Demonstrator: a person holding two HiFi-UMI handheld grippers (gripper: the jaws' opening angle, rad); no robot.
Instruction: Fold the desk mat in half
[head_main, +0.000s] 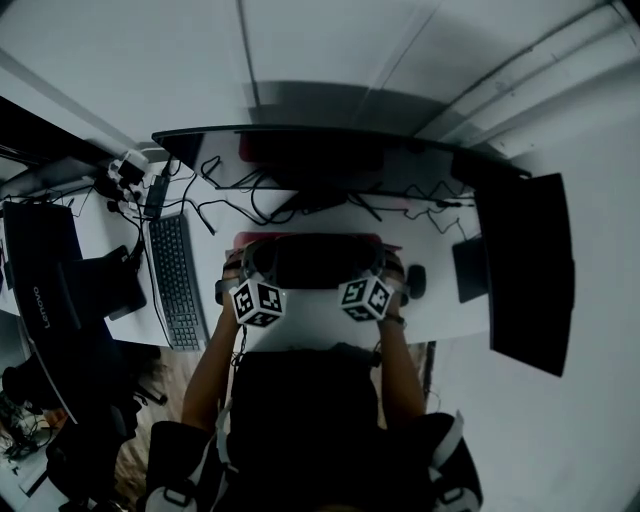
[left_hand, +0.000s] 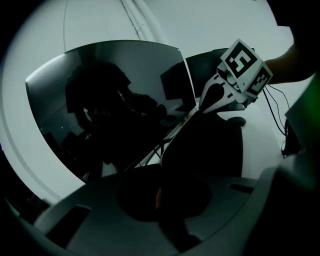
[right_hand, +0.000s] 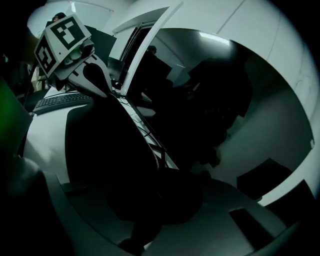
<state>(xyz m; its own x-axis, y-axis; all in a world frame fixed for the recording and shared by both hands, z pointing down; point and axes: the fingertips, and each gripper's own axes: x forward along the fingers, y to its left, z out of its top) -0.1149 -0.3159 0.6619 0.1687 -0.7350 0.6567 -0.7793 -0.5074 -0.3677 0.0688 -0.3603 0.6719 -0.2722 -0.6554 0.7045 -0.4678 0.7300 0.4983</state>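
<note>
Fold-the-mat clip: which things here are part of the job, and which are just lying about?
In the job:
desk mat
left claw and right claw, both shut on it

Lying about:
keyboard
mouse
curved monitor
cables
side monitor

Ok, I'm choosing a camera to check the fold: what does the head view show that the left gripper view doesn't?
Only the head view: the flat black keyboard beside the dark flexible desk mat. Only the left gripper view: the left gripper jaws, shut on that mat's edge, seen close. Both: the mat itself, the curved black monitor and the right gripper gripping the mat.
</note>
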